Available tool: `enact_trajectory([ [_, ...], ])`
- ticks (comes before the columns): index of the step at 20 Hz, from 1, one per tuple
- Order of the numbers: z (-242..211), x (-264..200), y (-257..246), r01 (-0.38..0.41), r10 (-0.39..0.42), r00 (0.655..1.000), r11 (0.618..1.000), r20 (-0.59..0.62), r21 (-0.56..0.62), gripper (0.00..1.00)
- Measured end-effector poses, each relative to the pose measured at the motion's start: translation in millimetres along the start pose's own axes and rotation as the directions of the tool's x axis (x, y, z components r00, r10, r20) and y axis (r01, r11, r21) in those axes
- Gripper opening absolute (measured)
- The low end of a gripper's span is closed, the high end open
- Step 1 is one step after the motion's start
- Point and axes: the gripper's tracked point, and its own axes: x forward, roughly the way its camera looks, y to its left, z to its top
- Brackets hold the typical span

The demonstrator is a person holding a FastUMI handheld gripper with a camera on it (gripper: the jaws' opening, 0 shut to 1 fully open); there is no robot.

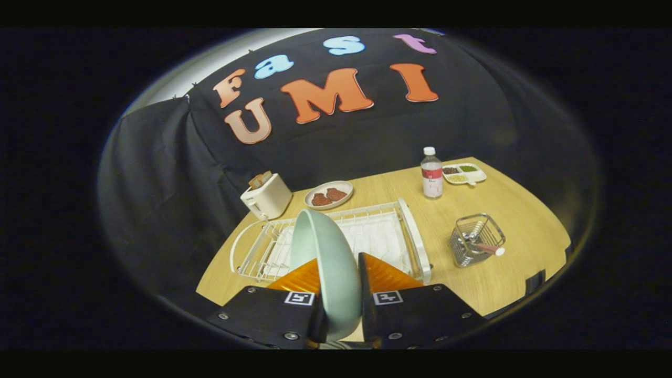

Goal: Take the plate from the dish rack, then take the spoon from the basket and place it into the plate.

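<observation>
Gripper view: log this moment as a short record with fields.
gripper: shut on the pale green round plate, held on edge between the fingers
white wire dish rack: on the wooden table, just beyond the fingers, no dishes in it
metal wire basket: beside the rack, holding the pink-handled spoon
behind the rack: white toaster, small plate of brown food, clear bottle, divided white tray

The plate stands on edge, clamped between the tool's fingers, above the dish rack on the tabletop. The basket with the spoon sits right of the rack; toaster and bottle stand behind.
</observation>
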Motion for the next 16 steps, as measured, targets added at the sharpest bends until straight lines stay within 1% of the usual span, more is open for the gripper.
enact_trajectory([
  [2, -25.5, -8.9, -7.7, -0.039, 0.040, 0.999, 0.997, -0.014, 0.068, 0.26],
  [6, -72.8, -16.0, -29.2, -0.069, 0.074, 0.997, 0.985, -0.024, 0.157, 0.26],
  [10, -105.3, -9.2, -49.8, -0.071, 0.081, 0.996, 0.967, -0.031, 0.245, 0.26],
  [12, -122.4, -6.8, -49.9, -0.080, 0.097, 0.994, 0.954, -0.046, 0.288, 0.26],
  [16, -148.7, 4.6, -47.3, -0.097, 0.132, 0.989, 0.911, -0.061, 0.402, 0.26],
])
